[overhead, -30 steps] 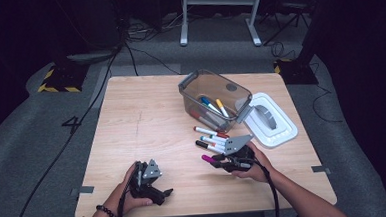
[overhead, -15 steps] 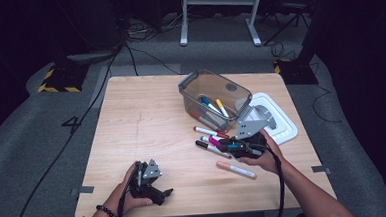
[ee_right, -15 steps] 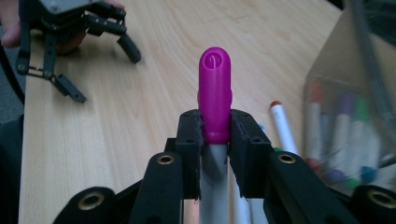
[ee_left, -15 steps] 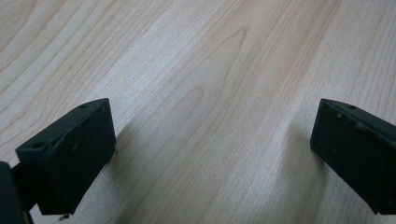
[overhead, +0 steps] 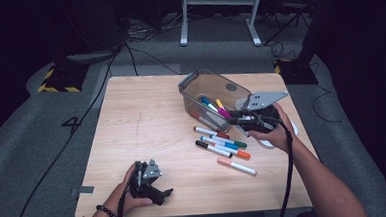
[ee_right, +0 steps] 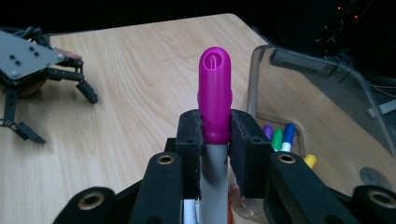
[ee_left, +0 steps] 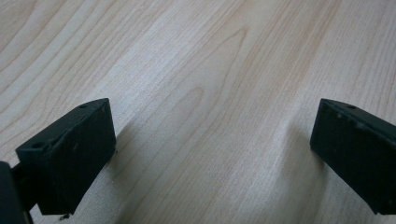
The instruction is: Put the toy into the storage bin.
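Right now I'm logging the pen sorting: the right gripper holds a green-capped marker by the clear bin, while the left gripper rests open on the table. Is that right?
Not quite. The marker clamped in the right gripper has a magenta cap, not green, as the right gripper view shows. The rest stands: it is by the clear bin, and the left gripper rests open on the table.

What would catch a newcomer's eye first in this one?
The magenta-capped marker clamped in the right gripper, held beside the clear bin of markers. Next, the loose markers lying in front of that bin. The left gripper rests open at the table's near-left edge.
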`<move>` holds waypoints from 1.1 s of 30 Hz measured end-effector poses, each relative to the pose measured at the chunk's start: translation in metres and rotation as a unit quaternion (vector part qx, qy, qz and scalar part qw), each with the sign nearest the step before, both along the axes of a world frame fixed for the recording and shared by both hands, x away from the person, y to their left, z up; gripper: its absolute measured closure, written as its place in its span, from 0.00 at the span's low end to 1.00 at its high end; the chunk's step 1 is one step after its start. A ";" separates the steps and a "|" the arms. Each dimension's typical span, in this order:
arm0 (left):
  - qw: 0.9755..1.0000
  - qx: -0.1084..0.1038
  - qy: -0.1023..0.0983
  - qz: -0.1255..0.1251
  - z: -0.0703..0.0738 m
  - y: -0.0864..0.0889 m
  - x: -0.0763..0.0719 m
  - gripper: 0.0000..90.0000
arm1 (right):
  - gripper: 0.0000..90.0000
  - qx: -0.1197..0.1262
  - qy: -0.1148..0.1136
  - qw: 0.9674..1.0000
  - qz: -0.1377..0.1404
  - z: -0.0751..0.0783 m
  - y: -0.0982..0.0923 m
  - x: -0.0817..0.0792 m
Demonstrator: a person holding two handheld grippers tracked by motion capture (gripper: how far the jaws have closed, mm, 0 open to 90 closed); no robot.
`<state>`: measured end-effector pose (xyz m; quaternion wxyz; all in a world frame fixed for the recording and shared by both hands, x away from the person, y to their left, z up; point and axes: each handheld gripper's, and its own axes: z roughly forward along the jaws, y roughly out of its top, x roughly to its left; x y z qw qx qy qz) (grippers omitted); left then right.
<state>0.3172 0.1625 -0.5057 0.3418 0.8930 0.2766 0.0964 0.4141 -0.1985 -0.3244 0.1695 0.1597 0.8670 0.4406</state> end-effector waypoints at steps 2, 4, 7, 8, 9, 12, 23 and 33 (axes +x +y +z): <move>1.000 0.000 0.000 0.000 0.000 0.000 0.000 0.01 | 0.83 0.001 -0.003 1.000 -0.004 0.004 0.001 0.005; 1.000 0.000 0.000 0.000 0.000 0.000 0.000 0.00 | 0.83 0.000 -0.003 1.000 -0.008 0.006 0.001 0.010; 1.000 0.000 0.000 0.000 0.000 0.000 0.000 0.01 | 0.83 0.003 0.000 1.000 -0.016 0.010 0.002 0.019; 1.000 0.000 0.000 0.000 0.000 0.000 0.000 0.01 | 0.83 0.001 -0.002 1.000 -0.019 0.011 0.002 0.022; 1.000 0.000 0.000 0.000 0.000 0.000 0.000 0.00 | 0.83 0.001 -0.002 1.000 -0.020 0.012 0.002 0.025; 1.000 0.000 0.000 0.000 0.000 0.000 0.000 0.00 | 0.83 -0.007 -0.001 1.000 -0.027 0.014 0.004 0.035; 1.000 0.000 0.000 0.001 0.000 0.000 0.000 0.01 | 0.83 -0.013 0.014 0.998 -0.058 0.016 0.007 0.078; 1.000 0.000 0.000 0.000 0.000 0.000 0.000 0.01 | 0.83 -0.030 0.028 0.997 -0.071 0.010 0.026 0.103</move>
